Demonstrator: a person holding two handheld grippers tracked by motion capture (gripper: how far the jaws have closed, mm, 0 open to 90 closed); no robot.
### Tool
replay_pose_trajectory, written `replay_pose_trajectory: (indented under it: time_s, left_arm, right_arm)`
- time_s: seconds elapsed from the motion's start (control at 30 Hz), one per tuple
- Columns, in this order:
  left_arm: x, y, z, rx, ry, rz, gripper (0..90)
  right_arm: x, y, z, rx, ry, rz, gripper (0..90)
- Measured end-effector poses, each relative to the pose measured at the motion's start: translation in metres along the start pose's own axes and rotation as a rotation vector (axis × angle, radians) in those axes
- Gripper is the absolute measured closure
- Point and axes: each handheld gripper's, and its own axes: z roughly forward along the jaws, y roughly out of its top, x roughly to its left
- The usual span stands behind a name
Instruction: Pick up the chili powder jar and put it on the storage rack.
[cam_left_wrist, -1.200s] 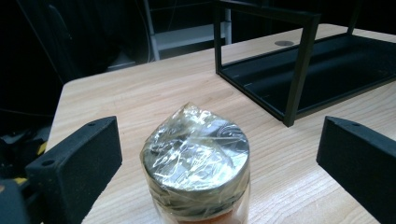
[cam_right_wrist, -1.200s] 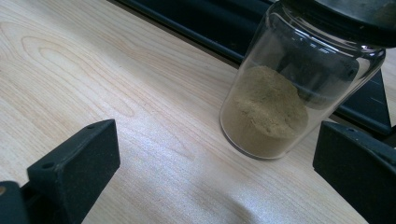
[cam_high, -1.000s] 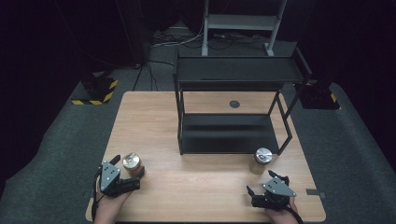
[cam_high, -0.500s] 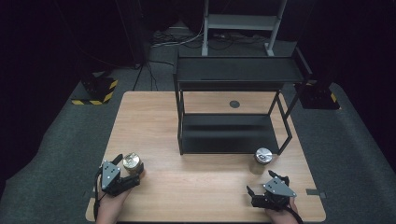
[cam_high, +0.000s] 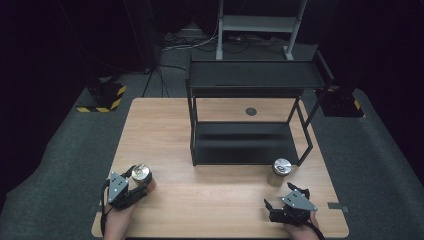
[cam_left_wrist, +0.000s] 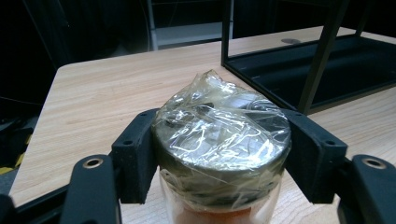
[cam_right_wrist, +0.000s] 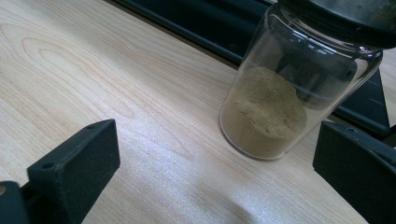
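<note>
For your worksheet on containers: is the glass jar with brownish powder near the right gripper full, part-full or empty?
Part-full. In the right gripper view the powder heaps only in the lower part of the jar; clear glass shows above it, under the dark lid.

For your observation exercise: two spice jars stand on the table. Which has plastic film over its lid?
The jar clamped in the left tool, holding orange contents. The other jar, ahead of the open right tool, holds tan powder.

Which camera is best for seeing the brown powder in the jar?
The right gripper view: the powder jar is close, its glass side showing tan powder heaped inside. The high view shows just its small silver lid from above, beside the black shelf.
</note>
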Motion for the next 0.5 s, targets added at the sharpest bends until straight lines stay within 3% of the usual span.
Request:
replay_pose_trajectory:
  time_s: [0.5]
  left_arm:
    - [0.002, 0.0021, -0.0036, -0.011, 0.001, -0.007, 34.7]
  right_arm:
    - [-0.0004, 0.0002, 0.0002, 0.001, 0.004, -0.004, 0.0]
